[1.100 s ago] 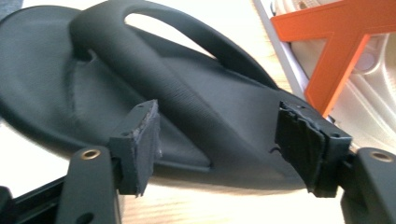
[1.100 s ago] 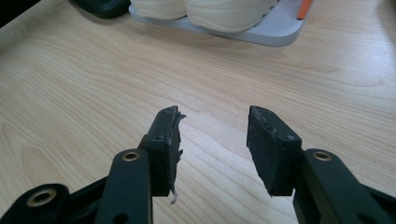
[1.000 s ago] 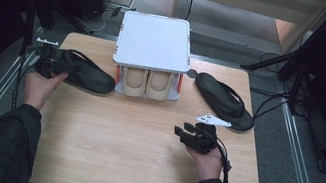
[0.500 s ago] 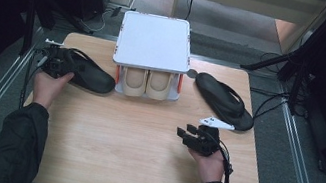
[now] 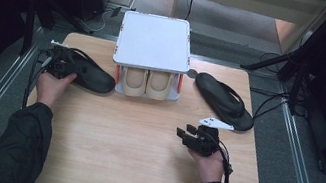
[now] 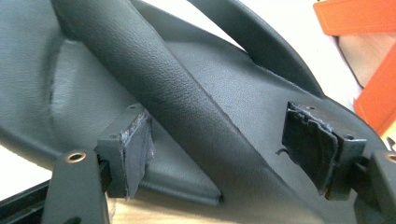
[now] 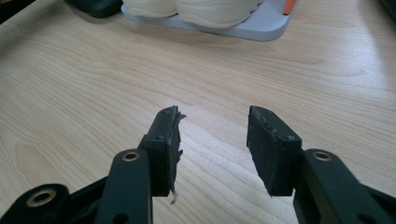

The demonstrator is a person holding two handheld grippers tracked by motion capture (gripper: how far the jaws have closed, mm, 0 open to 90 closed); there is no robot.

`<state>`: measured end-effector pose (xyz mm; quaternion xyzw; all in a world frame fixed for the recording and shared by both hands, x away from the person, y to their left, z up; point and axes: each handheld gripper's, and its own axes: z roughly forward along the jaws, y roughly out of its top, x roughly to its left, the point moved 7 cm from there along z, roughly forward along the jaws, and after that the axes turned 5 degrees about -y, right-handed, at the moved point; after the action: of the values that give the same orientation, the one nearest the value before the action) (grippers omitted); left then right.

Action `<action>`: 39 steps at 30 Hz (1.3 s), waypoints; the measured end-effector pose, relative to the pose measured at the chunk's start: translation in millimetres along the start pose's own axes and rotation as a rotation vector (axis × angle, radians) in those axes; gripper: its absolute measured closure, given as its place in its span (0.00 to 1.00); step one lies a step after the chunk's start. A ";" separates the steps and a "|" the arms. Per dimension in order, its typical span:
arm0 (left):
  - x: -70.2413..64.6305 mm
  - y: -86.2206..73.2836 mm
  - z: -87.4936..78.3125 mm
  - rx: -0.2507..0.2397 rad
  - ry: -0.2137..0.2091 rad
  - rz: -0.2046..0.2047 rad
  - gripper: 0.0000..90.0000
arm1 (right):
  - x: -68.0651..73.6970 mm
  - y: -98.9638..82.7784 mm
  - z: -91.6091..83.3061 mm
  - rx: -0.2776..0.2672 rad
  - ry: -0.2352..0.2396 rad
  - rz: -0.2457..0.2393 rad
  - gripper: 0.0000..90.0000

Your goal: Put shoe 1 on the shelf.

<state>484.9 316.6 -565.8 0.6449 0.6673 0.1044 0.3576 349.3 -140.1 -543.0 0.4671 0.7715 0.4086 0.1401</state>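
Left tongs (image 6: 219,154) stand wide astride the strap (image 6: 177,102) of the sandal (image 5: 84,71) left of the rack (image 5: 153,49); right tongs (image 7: 212,144) gape empty before the rack.

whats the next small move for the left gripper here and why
Probably close the left gripper. Its fingers already stand open on either side of the strap of the black sandal with no pad pressing yet, so a squeeze should secure it. The right gripper waits open over the bare table.
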 end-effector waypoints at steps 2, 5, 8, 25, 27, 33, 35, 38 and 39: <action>-0.5 0.8 2.8 -0.007 0.010 0.011 0.29 | -0.4 -0.1 -0.1 -0.001 -0.001 0.001 0.60; 0.0 2.2 3.6 -0.007 0.032 0.019 0.34 | -1.3 -0.2 -0.2 -0.001 -0.004 0.001 0.60; 3.9 2.1 1.3 0.000 0.045 0.030 0.45 | -1.6 -0.3 -0.1 -0.001 -0.004 0.000 0.60; 8.3 1.3 -5.6 0.027 -0.014 -0.006 0.71 | -2.3 0.4 -1.3 -0.005 -0.013 -0.004 0.60; 8.3 1.7 -6.1 0.022 -0.016 -0.014 0.75 | -2.3 0.4 -1.2 -0.005 -0.013 -0.005 0.60; 8.0 3.5 -11.6 0.021 -0.040 -0.032 0.78 | -2.3 0.8 -1.3 -0.007 -0.012 -0.006 0.60; 8.7 4.2 -14.6 0.023 -0.051 -0.032 0.78 | -2.3 1.1 -1.4 -0.009 -0.011 -0.005 0.60; 7.6 5.0 -19.6 0.015 -0.072 -0.048 0.78 | -2.6 1.8 -1.5 -0.013 -0.010 -0.005 0.60; 7.4 4.6 -21.8 0.021 -0.079 -0.039 0.78 | -2.5 1.9 -1.5 -0.013 -0.008 -0.005 0.60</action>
<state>475.8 331.2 -549.8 0.6391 0.6663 0.0648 0.3787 350.9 -142.5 -541.0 0.4658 0.7693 0.4116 0.1473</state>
